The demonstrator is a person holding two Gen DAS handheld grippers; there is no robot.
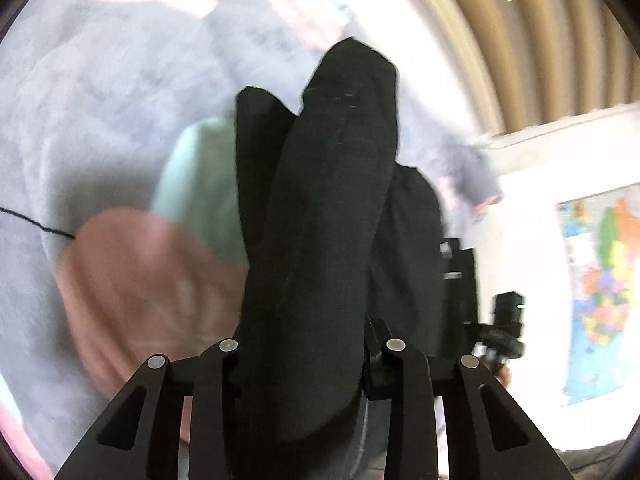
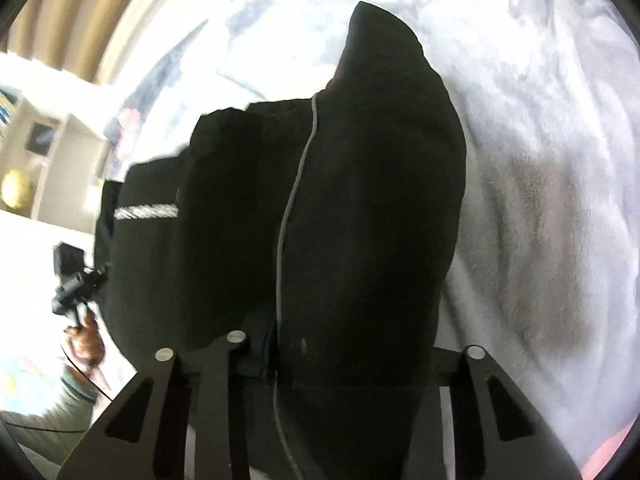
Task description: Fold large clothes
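Observation:
A large black garment (image 1: 320,208) is draped over my left gripper (image 1: 308,364) and hides its fingertips; the jaws look closed on the cloth. In the right wrist view the same black garment (image 2: 360,208), with a grey seam line and a reflective stripe (image 2: 146,212), covers my right gripper (image 2: 316,356), which also looks shut on it. The garment hangs lifted above a grey fleece blanket (image 2: 540,128). The other gripper (image 2: 74,284) and the hand holding it show at the left of the right wrist view.
Brown and mint green clothes (image 1: 152,280) lie on the blanket (image 1: 80,112) at the left. A beige curtain (image 1: 520,40), a wall map (image 1: 600,288) and a white shelf (image 2: 36,148) stand beyond the bed.

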